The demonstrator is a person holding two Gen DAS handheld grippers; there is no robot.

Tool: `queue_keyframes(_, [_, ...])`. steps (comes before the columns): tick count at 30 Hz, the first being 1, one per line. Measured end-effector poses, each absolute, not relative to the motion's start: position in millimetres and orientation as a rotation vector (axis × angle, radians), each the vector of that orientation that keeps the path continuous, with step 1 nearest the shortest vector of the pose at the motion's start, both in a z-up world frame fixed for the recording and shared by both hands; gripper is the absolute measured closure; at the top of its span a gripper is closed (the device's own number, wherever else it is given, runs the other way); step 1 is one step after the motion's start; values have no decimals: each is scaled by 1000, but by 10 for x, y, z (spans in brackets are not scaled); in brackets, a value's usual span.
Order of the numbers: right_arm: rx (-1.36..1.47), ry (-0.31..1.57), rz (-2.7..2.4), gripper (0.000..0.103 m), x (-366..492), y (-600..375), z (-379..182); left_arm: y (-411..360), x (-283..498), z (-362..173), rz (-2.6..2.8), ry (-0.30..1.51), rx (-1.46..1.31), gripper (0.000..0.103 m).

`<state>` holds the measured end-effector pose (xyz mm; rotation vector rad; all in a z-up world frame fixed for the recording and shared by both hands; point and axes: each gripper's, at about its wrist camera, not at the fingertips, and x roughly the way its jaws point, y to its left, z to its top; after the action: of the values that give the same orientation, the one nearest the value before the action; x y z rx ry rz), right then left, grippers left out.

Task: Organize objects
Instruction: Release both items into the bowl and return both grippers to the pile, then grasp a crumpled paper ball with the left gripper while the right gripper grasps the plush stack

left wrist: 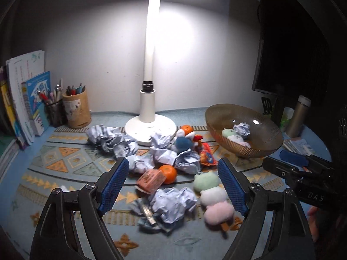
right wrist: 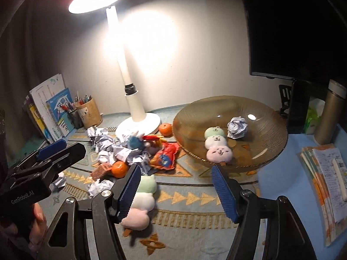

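Two empty tongs; two oranges.

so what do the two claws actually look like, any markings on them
Both are matte black handheld tools with skeletal arms, triangular cut-outs and silver pivot screws. Each finger carries a blue, finely ribbed pad. The left claw shows white "GenRobot.AI" lettering on its body in the right wrist view; the right claw shows "DAS" on its body in the left wrist view. No cables or sleeves are visible.
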<state>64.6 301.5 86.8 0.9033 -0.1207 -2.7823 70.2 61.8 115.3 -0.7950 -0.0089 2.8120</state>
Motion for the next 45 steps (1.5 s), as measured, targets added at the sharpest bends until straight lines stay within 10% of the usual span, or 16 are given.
queue_keyframes(12, [980,-126,-2740,37,616,2726,207,-33,766,437,2825,-236,-909,20])
queue_keyframes(38, [1263,43,-2579,37,344,2262,-79,361,489,426,2626,-102,-1038,20])
queue_keyframes(45, [1271,86,-2640,54,370,2522,-22,752,271,300,2548,-28,-1107,25])
